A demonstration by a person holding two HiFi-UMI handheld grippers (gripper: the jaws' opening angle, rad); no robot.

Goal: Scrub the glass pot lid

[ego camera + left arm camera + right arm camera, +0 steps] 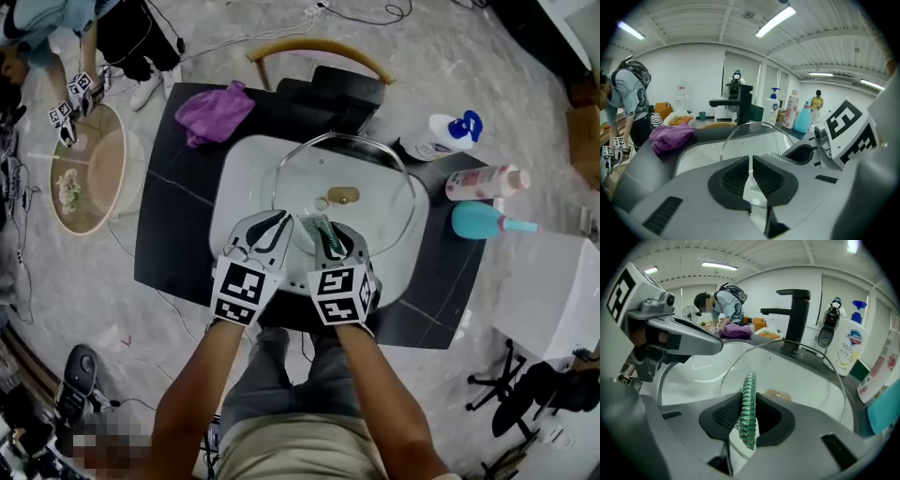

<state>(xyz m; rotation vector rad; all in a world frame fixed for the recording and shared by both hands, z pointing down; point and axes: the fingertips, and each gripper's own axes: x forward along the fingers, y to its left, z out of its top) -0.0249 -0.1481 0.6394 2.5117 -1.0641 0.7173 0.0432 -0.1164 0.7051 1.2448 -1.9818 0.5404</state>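
A round glass pot lid (pixel 361 169) stands tilted in the white sink (pixel 234 183), with a brownish knob (pixel 343 196) at its centre. At the lid's near left edge my left gripper (pixel 270 232) is shut on its rim; the thin glass edge (pixel 751 174) shows between the black pads. My right gripper (pixel 337 248) is shut on a green bristle brush (pixel 322 232), which lies against the lid's near face. In the right gripper view the brush (pixel 749 404) sticks up between the pads in front of the lid (pixel 801 376).
The sink sits in a black counter (pixel 178 216) with a black faucet (pixel 799 315) at the back. A purple cloth (pixel 216 111) lies back left. A white pump bottle (pixel 448 134), a pink bottle (pixel 487 181) and a teal bottle (pixel 483 220) stand at the right. Another person (pixel 56 37) works far left.
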